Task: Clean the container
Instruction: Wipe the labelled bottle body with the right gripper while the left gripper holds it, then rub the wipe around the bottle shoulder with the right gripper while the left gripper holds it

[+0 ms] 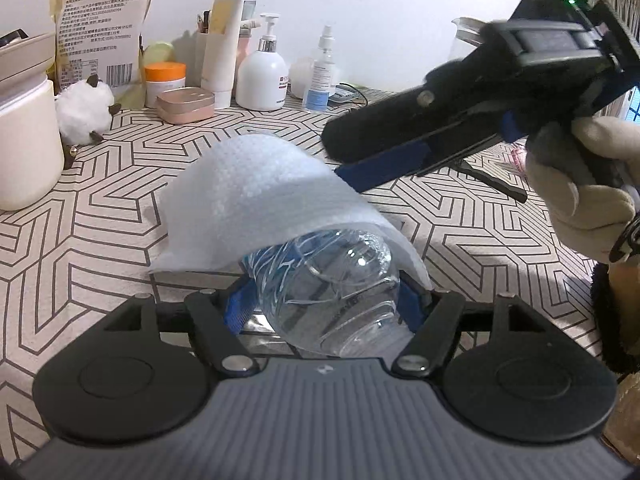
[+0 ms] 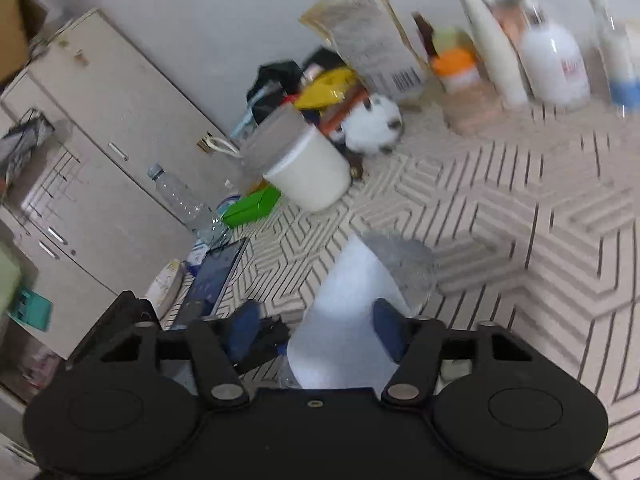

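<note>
Left jaws clamp one clear bottle under one white wipe; right jaws loosely straddle it.

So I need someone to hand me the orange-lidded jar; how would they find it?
Look along the back of the patterned table, where toiletries line the white wall. The jar stands between the big printed food pouch and a tall white tube, behind a pink tin. Only it has an orange lid.

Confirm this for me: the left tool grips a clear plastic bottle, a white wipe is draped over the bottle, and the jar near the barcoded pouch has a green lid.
One detail is wrong: the jar's lid is orange, not green, as the left wrist view shows. The rest holds: the left tool grips the clear plastic bottle, and the white wipe is draped over it.
</note>
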A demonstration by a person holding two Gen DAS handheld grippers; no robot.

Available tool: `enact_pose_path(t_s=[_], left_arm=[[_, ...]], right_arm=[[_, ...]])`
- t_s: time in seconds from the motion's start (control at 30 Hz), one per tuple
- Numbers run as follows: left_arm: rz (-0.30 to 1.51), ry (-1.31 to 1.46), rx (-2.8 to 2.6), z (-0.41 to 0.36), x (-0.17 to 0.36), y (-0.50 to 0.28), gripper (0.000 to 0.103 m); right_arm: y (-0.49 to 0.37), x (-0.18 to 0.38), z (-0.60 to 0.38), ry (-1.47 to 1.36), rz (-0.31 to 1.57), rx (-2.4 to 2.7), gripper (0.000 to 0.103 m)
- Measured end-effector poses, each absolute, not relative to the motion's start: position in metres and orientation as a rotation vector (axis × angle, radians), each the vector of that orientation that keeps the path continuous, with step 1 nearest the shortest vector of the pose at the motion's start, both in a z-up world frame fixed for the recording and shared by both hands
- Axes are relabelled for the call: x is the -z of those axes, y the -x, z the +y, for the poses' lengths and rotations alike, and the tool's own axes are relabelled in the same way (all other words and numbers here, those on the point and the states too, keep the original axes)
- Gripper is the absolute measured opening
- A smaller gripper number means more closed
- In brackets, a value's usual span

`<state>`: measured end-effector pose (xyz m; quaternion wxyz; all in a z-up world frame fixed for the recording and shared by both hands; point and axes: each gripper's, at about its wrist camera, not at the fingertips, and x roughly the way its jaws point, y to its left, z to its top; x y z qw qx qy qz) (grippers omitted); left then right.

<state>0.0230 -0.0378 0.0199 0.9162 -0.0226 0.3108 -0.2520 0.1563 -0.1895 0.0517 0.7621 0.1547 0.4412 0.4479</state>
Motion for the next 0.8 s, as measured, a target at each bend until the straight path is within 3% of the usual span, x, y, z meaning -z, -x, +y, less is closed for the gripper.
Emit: enact_pose_path(t_s=[0.23, 0.8], left_arm=[[0.636, 0.046, 0.514, -0.038, -0.02, -0.022, 0.071], [0.628, 0.044, 0.495, -0.036, -0.019, -0.022, 0.071]], right_arm=[[-0.173, -0.029, -0.191, -0.393, 1.002, -0.889, 0.059], [-0.171, -0.027, -0.179, -0.317, 0.943, -0.89, 0.065]])
